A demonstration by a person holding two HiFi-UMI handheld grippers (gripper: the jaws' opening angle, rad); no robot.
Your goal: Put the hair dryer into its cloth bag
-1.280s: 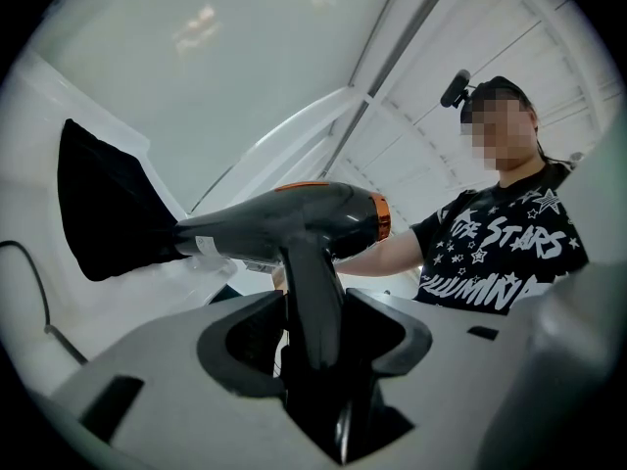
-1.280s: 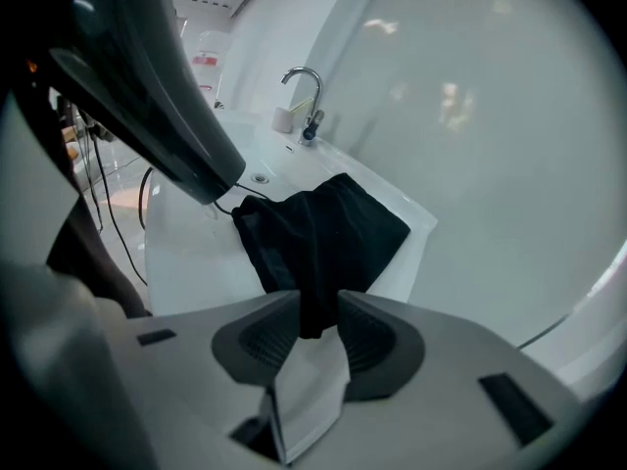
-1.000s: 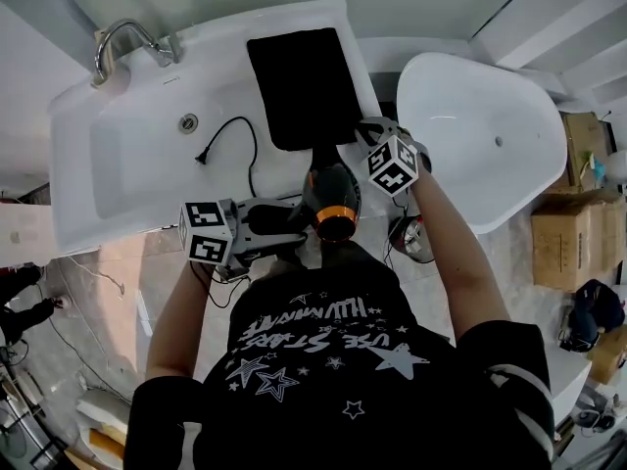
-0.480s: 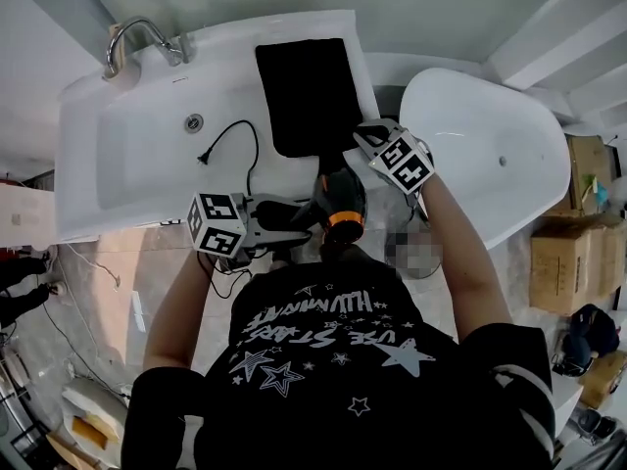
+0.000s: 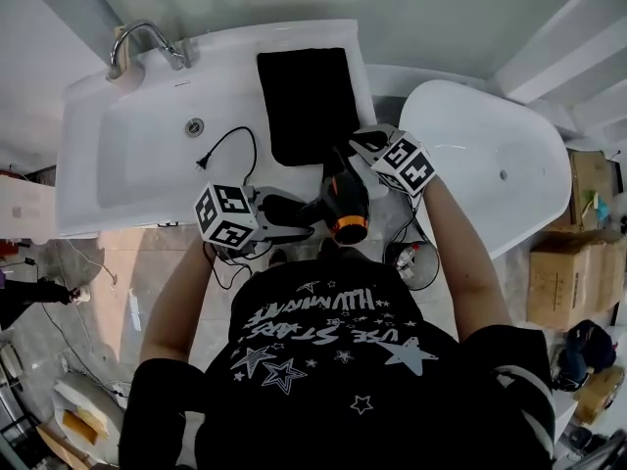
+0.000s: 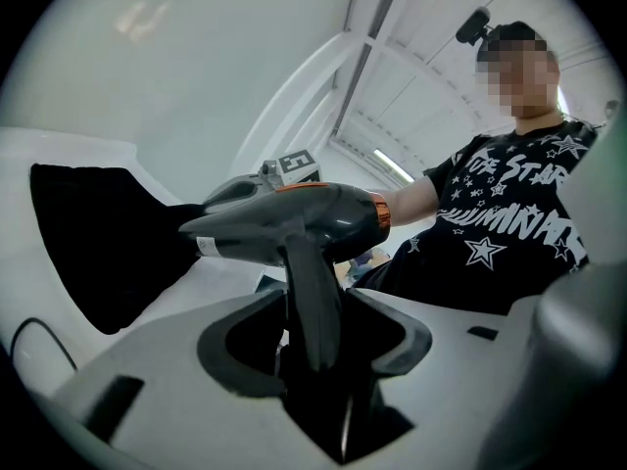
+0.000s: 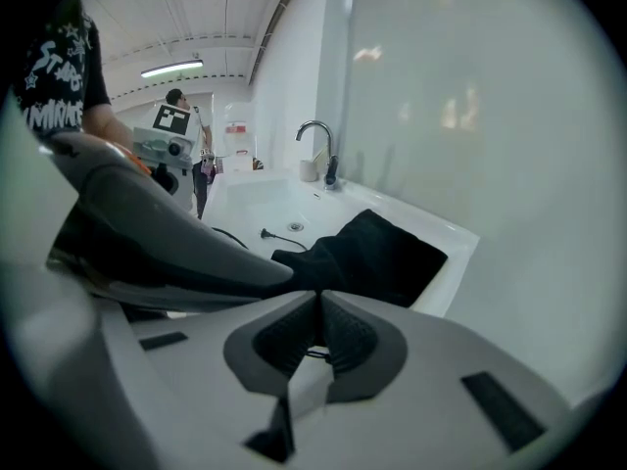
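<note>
The black cloth bag (image 5: 309, 106) lies flat on the sink's counter, its mouth toward me. The dark grey hair dryer (image 5: 345, 204) with an orange ring hangs just in front of that mouth, nozzle toward the bag (image 6: 98, 238). My left gripper (image 5: 297, 225) is shut on the dryer's handle (image 6: 312, 297), which stands between its jaws. My right gripper (image 5: 355, 143) sits at the bag's near right corner, shut (image 7: 318, 306) with a thin dark cord of the bag pinched between its pads. The dryer's power cord (image 5: 235, 135) trails into the basin.
The white sink (image 5: 118, 155) has a chrome faucet (image 5: 147, 42) at its far left and a drain (image 5: 195, 126). A white bathtub (image 5: 490, 155) stands to the right, cardboard boxes (image 5: 563, 272) beyond it. Another person (image 7: 181, 106) stands far off.
My left gripper has carried the dryer a little toward the bag, bringing the nozzle up to the bag's mouth. The right gripper has tipped and risen slightly at the bag's corner.
</note>
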